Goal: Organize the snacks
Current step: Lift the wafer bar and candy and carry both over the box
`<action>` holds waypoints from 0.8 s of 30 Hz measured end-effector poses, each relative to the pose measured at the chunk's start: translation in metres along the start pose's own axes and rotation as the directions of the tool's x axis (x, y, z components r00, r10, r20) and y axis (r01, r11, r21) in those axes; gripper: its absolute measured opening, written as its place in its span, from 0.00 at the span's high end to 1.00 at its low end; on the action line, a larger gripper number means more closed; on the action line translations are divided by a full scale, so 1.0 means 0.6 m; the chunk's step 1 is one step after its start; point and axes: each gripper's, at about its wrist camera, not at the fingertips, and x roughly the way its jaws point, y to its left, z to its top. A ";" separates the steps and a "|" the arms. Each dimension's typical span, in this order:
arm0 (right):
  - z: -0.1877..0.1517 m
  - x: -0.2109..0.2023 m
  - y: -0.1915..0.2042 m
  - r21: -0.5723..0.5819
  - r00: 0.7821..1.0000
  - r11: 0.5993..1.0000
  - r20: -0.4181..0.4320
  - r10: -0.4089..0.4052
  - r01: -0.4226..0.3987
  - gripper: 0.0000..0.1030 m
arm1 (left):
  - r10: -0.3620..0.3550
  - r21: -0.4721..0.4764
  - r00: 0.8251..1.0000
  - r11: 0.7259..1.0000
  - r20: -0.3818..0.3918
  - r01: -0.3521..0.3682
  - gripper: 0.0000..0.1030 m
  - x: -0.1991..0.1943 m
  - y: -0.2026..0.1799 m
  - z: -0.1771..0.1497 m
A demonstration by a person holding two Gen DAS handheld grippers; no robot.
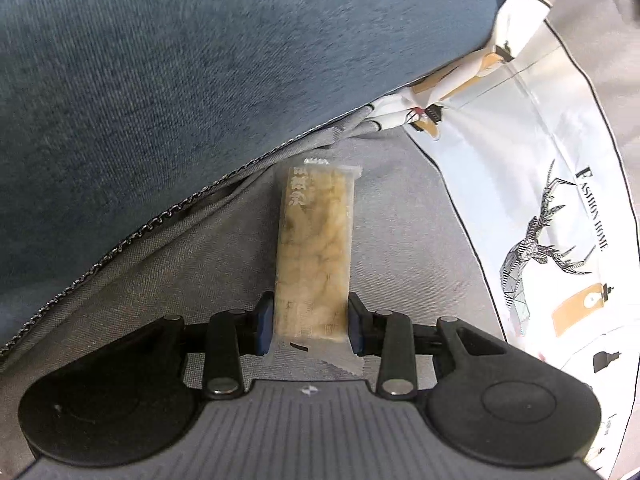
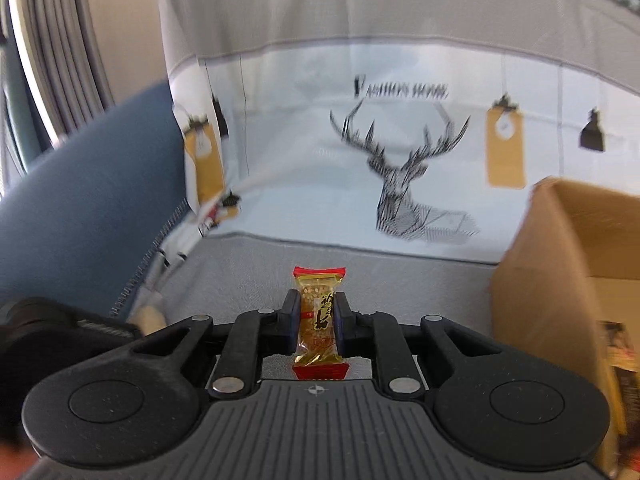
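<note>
A long pale snack bar (image 1: 314,248) in a clear wrapper points away from me, and my left gripper (image 1: 310,320) is shut on its near end above the grey couch seat (image 1: 168,280). In the right wrist view a small gold candy with red ends (image 2: 319,320) stands upright between the pads, my right gripper (image 2: 318,322) shut on its middle. It hangs above the grey seat (image 2: 248,276), left of a brown cardboard box (image 2: 560,272).
A blue cushion (image 1: 200,60) with a zipper edge lies at the left. A white deer-print pillow (image 2: 400,152) stands behind the seat and also shows as the pillow (image 1: 540,208) at the right. Packets lie inside the box. Curtains (image 2: 60,60) hang at the far left.
</note>
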 end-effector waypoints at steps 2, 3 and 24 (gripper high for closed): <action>0.002 -0.039 -0.010 -0.001 0.999 1.000 0.039 0.011 -0.011 0.83 | -0.011 0.015 1.000 1.000 0.011 0.010 0.61 -0.008 -0.003 -0.002; 0.003 -0.058 -0.017 -0.004 0.998 1.000 0.058 0.014 -0.014 0.83 | -0.013 0.022 1.000 1.000 0.020 0.012 0.61 -0.012 -0.005 -0.003; -0.018 -0.286 -0.262 0.119 0.949 0.985 0.276 -0.153 0.124 0.83 | -0.309 0.408 0.926 0.891 0.217 0.202 0.62 -0.136 -0.163 -0.170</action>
